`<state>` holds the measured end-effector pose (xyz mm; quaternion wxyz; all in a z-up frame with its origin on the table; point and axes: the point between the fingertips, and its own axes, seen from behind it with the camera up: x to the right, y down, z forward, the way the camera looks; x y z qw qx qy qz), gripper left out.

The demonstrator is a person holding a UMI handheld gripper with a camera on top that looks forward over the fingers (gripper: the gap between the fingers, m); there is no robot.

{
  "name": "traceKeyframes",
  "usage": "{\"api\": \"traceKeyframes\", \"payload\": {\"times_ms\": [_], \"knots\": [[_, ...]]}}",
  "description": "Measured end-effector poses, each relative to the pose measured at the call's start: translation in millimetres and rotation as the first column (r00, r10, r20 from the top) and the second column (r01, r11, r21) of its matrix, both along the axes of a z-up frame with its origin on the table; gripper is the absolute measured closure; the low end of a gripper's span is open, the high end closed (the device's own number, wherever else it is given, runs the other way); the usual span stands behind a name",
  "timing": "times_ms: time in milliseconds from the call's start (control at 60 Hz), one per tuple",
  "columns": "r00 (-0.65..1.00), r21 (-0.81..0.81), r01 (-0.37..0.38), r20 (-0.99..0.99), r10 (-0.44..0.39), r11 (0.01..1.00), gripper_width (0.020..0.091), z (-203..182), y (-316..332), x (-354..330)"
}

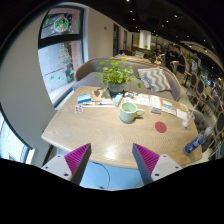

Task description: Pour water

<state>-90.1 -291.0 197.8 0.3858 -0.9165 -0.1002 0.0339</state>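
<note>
A pale green mug (128, 112) stands near the middle of the light wooden table (100, 135), well beyond my fingers. A red coaster (160, 127) lies flat to the right of the mug. My gripper (112, 160) hangs above the table's near edge, open, with nothing between its magenta pads (77, 156). No bottle or jug for water shows clearly in this view.
A potted green plant (117, 76) stands at the table's far side, with books and papers (95, 99) beside it. Small objects (182, 110) line the right end. A sofa (150, 72) sits behind. A blue chair seat (105, 175) lies below the near edge.
</note>
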Motion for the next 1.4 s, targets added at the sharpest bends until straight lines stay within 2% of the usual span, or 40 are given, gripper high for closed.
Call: {"api": "traceKeyframes", "payload": {"times_ms": [150,300,483,733,883,1083,1150,1183,1283,1333,1400], "knots": [[1.000,-0.006,0.024,-0.010,-0.024,1.000,0.0253,-8.3,2.0,30.9],[0.997,0.026,0.069,-0.023,-0.069,0.997,0.0248,-19.6,2.5,97.3],[0.992,0.075,0.128,-0.016,-0.127,0.989,0.0251,-38.5,-6.9,205.9],[0.970,0.070,0.244,-0.018,-0.243,0.967,0.0255,-92.1,-14.3,373.1],[0.953,0.099,0.304,-0.043,-0.301,0.948,0.0250,-116.3,20.8,442.5],[0.946,0.198,0.325,-0.066,-0.318,0.925,0.0253,-122.6,95.5,485.3],[0.947,0.216,0.321,-0.074,-0.312,0.922,0.0292,-126.3,111.5,485.3],[0.949,0.226,0.317,-0.075,-0.308,0.921,0.0334,-128.1,116.9,484.4],[0.951,0.233,0.310,-0.080,-0.300,0.922,0.0494,-136.4,130.6,482.2],[0.944,0.254,0.330,-0.074,-0.322,0.909,0.0579,-132.9,133.3,487.4],[0.941,0.263,0.337,-0.079,-0.328,0.904,0.0613,-131.3,135.8,487.3]]}}
